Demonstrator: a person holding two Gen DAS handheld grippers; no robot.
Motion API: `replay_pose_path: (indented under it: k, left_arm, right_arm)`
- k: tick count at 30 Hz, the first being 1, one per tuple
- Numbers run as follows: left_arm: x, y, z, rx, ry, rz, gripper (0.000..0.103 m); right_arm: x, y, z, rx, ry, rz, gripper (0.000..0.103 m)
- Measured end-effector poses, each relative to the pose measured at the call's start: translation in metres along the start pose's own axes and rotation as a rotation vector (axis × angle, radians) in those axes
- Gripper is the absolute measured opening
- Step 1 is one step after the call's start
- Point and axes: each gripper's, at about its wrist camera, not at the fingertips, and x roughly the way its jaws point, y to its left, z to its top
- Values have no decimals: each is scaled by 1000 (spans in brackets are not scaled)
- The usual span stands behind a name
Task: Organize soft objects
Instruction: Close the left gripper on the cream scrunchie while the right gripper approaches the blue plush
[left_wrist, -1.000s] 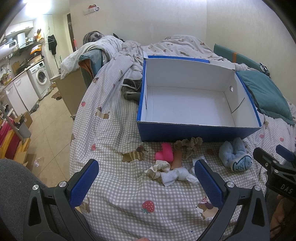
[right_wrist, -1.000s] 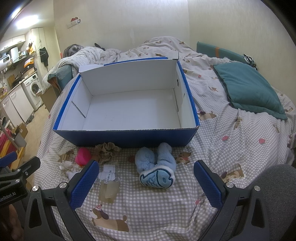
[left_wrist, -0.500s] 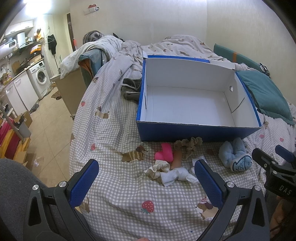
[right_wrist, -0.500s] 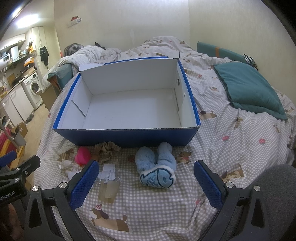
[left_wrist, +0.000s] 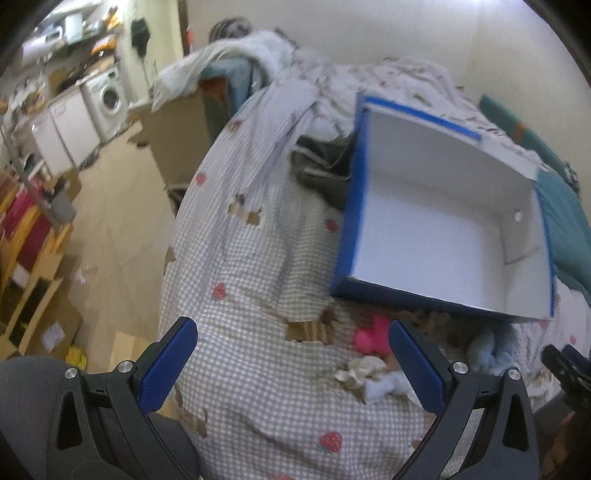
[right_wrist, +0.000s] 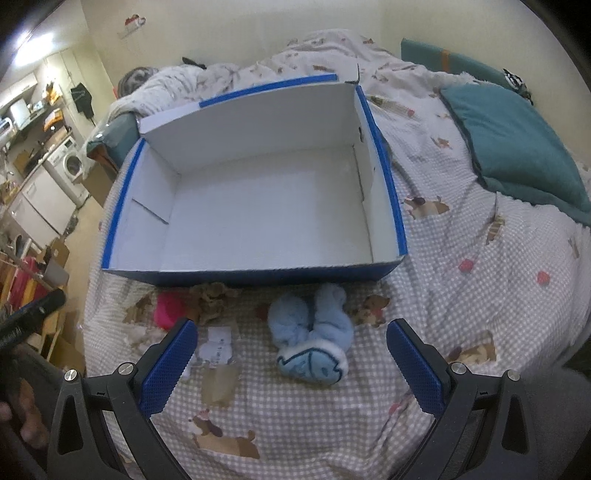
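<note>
Setting: home, one-room flat. Bed with checked dog-print cover, teal pillow, rumpled quilt. Same room holds a washing machine, white cupboards, cluttered kitchen shelf and tiled floor.

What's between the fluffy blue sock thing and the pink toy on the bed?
In the right wrist view, a brown scrunchie and a white paper tag lie between the blue plush sock and the pink toy, just before the blue box.
</note>
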Motion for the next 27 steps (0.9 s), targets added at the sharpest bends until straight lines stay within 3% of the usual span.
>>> replay_pose_path:
  k: [1, 5, 8, 10, 11, 17, 19, 20, 21, 27]
  left_arm:
    - [8, 1, 2, -3, 33, -11, 101]
    - [41, -6, 0, -15, 185, -99, 76]
    - [61, -24, -9, 8, 281, -152, 74]
    - [71, -36, -14, 37, 307, -175, 62]
    - [75, -40, -15, 46, 311, -177, 50]
    - [90, -55, -29, 54, 379, -230, 48]
    - [93, -57, -33, 54, 395, -240, 38]
    - [94, -57, -35, 52, 406, -243, 19]
    - [95, -56, -35, 45, 410, -248, 11]
    - [54, -40, -19, -12, 267, -309, 8]
  right_arm:
    - [2, -2, 3, -2, 1, -3, 103]
    - [14, -10, 7, 13, 17, -21, 103]
    - [27, -18, 3, 49, 52, -23, 103]
    - [35, -22, 0, 71, 78, -26, 103]
    - [38, -23, -1, 77, 87, -28, 103]
    - [43, -14, -4, 36, 89, -50, 103]
    - [47, -11, -4, 31, 96, -51, 103]
    - [48, -11, -4, 32, 100, -51, 103]
    - [48, -10, -4, 34, 103, -52, 103]
    - [49, -22, 1, 83, 105, -43, 103]
